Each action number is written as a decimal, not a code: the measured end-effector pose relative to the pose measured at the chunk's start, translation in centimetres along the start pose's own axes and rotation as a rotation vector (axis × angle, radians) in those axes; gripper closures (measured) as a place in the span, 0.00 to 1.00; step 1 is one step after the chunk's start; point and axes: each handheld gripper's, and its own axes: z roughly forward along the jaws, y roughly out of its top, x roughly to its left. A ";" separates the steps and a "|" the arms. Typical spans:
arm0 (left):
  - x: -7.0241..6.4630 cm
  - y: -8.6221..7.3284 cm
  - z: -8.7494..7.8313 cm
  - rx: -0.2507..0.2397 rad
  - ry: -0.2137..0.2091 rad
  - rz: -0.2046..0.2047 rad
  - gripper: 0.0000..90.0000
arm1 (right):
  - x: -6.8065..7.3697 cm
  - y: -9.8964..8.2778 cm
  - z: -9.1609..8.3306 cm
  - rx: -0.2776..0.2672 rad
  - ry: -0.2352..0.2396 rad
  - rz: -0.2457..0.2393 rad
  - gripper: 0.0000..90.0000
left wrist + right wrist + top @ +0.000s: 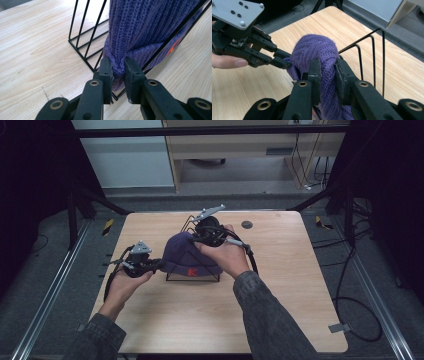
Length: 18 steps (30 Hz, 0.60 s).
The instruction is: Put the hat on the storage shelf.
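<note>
Your left tool (pixel 159 265) sat at the near left edge of the purple knitted beanie (pixel 187 255), and in the left gripper view its jaws were clamped on a fold of the hat's brim, wool bunched tight between the pads (pixel 106 72). Directly beyond that tool stood the black wire rack (pixel 85 37), with the beanie draped over it and one wire crossing the knit near an orange mark (pixel 192 272). Further right, your right tool (pixel 327 72) came down on the hat from above and behind, its jaws pinched shut on a ridge of the knit. Its grip looked firm, though the far side of the fold was hidden. Everything rested on the pale wooden bench (pixel 280 285), with a small dark disc (pixel 246 224) beyond your right tool.
</note>
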 end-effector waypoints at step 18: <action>0.2 -0.8 0.3 0.019 0.003 -0.003 0.86 | 0.4 -0.3 1.0 0.038 0.003 -0.005 0.82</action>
